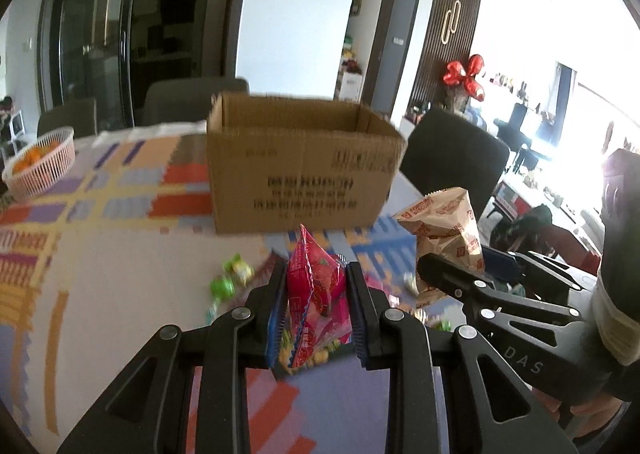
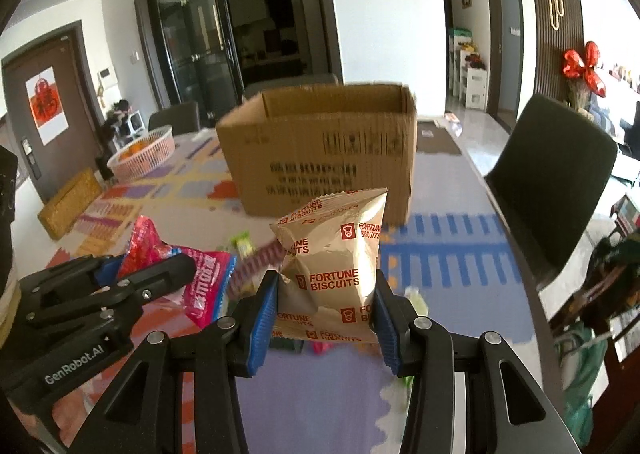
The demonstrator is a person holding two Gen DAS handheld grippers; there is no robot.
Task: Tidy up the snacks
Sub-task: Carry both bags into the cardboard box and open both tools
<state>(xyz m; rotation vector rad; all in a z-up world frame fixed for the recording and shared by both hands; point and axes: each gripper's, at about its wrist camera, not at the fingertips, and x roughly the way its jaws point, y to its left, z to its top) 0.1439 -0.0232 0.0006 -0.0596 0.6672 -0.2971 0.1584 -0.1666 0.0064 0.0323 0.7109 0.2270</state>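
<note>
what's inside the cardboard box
Only the bare inner walls near the rim of the box show. Both views sit too low: its front wall hides the floor, so any snacks inside cannot be seen.

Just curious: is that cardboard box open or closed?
Open: the cardboard box has no lid over its top, and its inner back wall shows.

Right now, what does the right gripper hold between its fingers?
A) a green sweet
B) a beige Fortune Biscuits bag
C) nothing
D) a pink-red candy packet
B: in the right wrist view, the right gripper has its blue pads pressed on the beige Fortune Biscuits bag, lifted in front of the cardboard box.
</note>
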